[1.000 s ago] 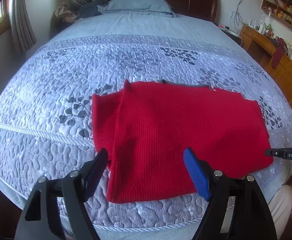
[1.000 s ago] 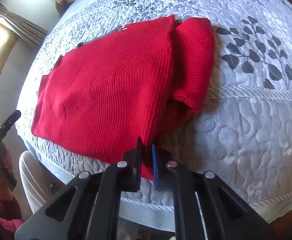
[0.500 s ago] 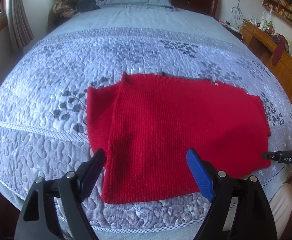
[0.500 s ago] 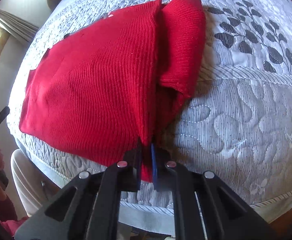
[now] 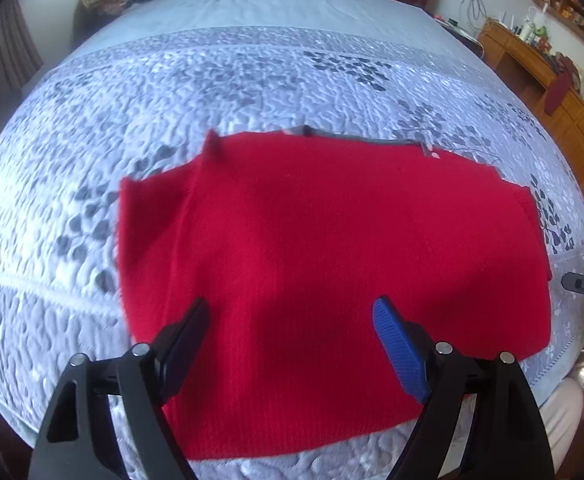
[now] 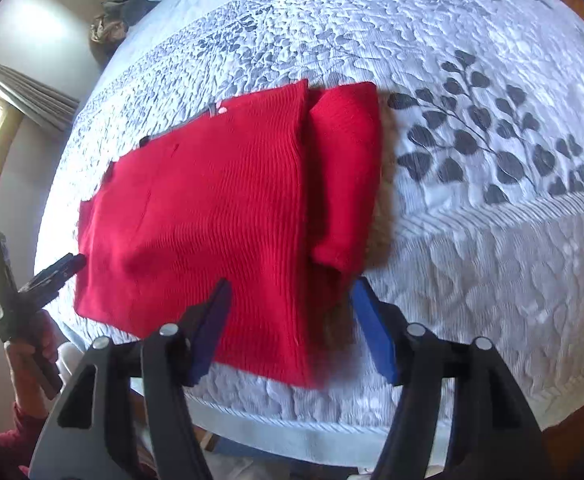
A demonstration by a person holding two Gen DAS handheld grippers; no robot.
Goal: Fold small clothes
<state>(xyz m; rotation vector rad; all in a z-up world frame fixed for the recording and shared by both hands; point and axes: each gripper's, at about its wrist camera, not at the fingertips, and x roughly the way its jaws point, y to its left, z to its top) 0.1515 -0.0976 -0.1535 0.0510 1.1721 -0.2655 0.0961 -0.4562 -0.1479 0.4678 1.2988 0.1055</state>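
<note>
In the left wrist view, the red sweater [image 5: 312, 272] is seen flat on the bed [image 5: 251, 80], under the spread left hand-held gripper [image 5: 292, 344]. In the right wrist view, the right hand-held gripper [image 6: 292, 320] is spread too; the near hem should be pinched evenly.

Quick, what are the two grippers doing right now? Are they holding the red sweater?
Left gripper: open, holding nothing, just above the red sweater.
Right gripper: open, holding nothing, its fingers either side of the sweater's near edge.
</note>
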